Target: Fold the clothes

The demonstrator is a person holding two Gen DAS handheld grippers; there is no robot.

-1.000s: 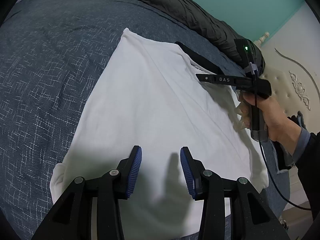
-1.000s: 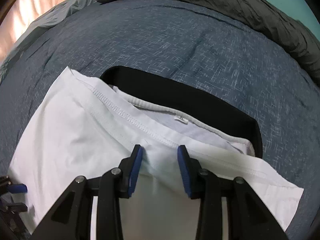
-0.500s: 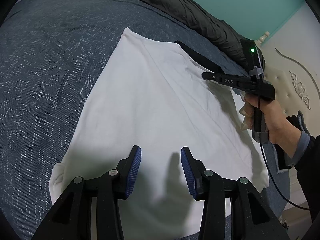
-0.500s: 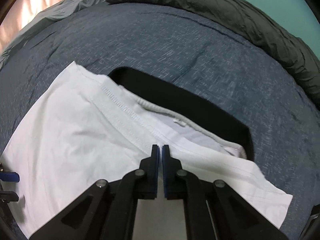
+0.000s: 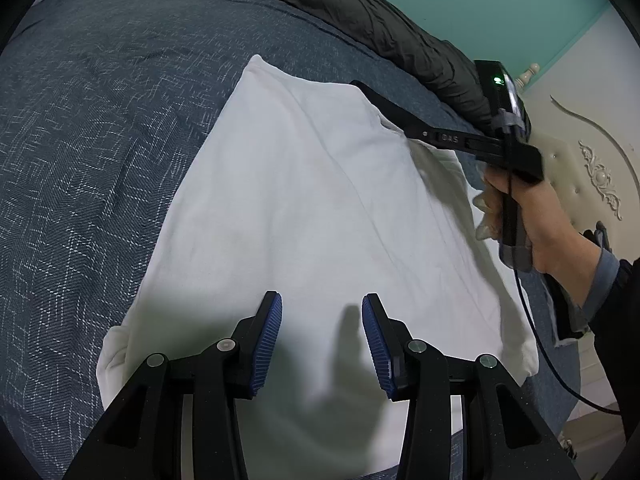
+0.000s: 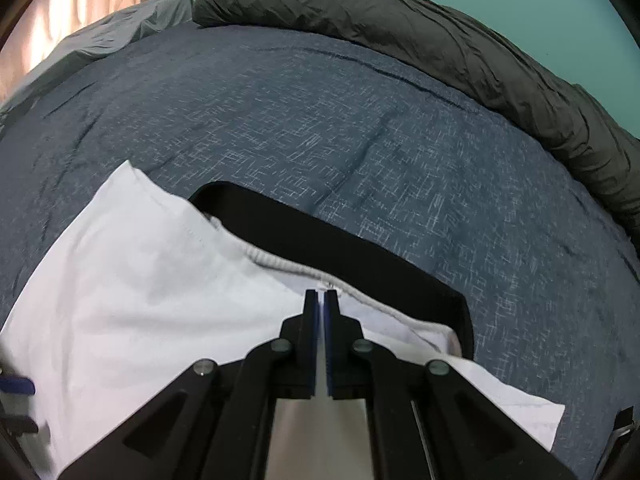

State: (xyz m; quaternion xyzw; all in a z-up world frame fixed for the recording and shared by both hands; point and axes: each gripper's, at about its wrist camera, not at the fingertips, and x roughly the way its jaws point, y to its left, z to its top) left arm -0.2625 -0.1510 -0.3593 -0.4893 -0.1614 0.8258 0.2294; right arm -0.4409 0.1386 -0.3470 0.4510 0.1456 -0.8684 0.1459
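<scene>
A white shirt (image 5: 320, 200) lies spread on the blue bedspread (image 5: 100, 120). My left gripper (image 5: 322, 304) hovers open just above the shirt's near part, with nothing between its blue pads. My right gripper (image 6: 321, 294) is shut on the shirt's stitched edge (image 6: 140, 280), holding that layer up close to the ribbed collar (image 6: 280, 266). In the left wrist view the right gripper (image 5: 416, 133) is held by a person's hand (image 5: 548, 216) at the shirt's far right corner. A flat black piece (image 6: 340, 248) lies under the collar end.
A rumpled dark grey duvet (image 6: 440, 32) runs along the far side of the bed. A cream carved headboard (image 5: 592, 152) stands at the right. A cable (image 5: 532, 340) hangs from the right gripper. A curtain (image 6: 60, 20) shows at the far left.
My right gripper closed on the shirt's stitched edge, then carried it forward and up toward the collar. The left gripper stayed open in place.
</scene>
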